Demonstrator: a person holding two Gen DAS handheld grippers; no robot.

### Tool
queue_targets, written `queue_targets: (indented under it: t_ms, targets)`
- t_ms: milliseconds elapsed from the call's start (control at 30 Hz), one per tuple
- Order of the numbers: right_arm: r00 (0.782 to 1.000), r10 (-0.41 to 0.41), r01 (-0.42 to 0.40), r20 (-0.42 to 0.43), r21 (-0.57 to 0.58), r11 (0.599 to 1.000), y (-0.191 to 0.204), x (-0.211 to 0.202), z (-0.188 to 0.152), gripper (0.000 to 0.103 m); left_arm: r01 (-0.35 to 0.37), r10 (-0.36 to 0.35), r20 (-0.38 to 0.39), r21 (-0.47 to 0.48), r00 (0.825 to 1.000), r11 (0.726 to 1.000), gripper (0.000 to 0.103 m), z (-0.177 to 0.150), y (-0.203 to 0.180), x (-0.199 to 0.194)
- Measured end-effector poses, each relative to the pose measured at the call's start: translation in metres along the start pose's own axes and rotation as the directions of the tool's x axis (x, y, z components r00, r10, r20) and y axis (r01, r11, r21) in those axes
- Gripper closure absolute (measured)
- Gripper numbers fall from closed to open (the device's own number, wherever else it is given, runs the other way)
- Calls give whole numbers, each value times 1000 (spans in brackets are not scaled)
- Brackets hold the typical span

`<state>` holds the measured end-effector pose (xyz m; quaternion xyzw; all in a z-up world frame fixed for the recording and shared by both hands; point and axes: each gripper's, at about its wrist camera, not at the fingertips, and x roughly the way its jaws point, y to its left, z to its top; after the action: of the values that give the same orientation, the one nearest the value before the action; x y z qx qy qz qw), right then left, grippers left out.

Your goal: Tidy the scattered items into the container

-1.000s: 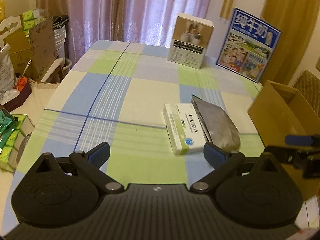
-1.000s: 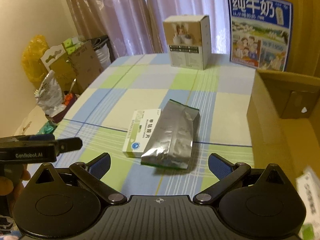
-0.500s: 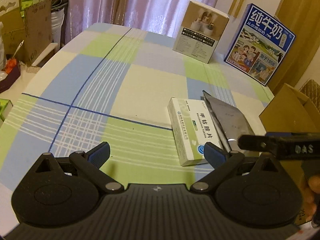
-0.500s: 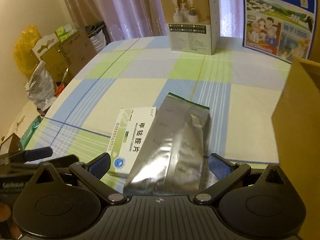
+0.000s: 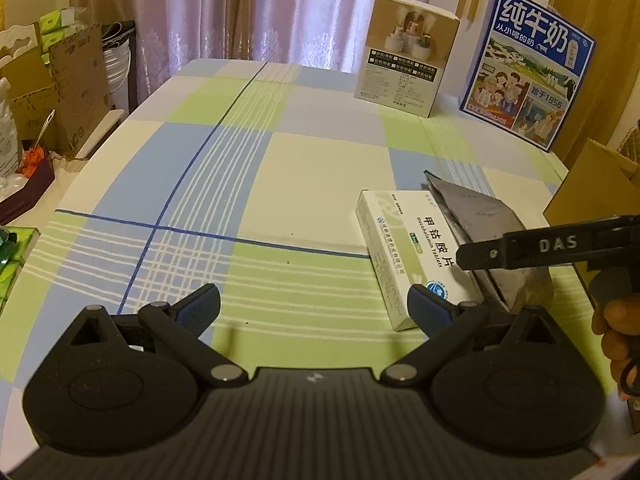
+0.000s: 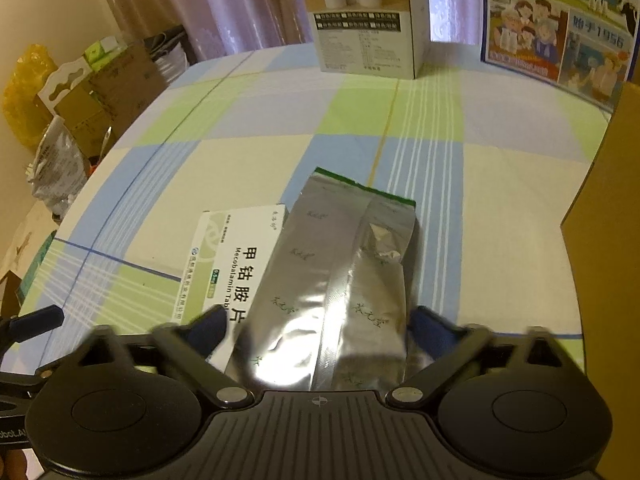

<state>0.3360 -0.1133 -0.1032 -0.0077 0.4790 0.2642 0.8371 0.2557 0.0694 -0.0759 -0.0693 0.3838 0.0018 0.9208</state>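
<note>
Since a second ago the right gripper (image 6: 316,326) has dropped low over the foil pouch (image 6: 344,280), which now fills the lower centre of its view between closing jaws not yet pressing it. The pouch lies on the worktop (image 6: 248,152), overlapping the pill box (image 6: 228,264); the carton (image 6: 608,216) stands at right. The left gripper (image 5: 314,304) has sunk too, wide open and empty, the pill box by its right finger.

The silver pouch's (image 6: 340,280) near end is hidden under the right gripper (image 6: 316,328), whose blurred fingers are closing.
</note>
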Motion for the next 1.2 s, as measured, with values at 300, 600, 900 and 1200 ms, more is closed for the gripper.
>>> queue_targets:
  t_ms: [300, 600, 900, 1200]
  targets:
    - [998, -38, 37, 41, 19, 999, -12, -18, -9, 43, 40, -40, -5, 9, 999, 999, 5, 3, -10, 13]
    - [994, -94, 96, 54, -22, 995, -25, -37, -32, 43, 101, -101, -31, 19, 994, 995, 5, 8, -38, 33]
    - [991, -115, 119, 65, -64, 991, -36, -38, -57, 33, 112, -109, -58, 68, 992, 991, 6, 20, -72, 63]
    - [989, -108, 115, 97, -67, 991, -33, -38, -62, 41, 67, -55, -95, 131, 994, 989, 30, 16, -79, 77]
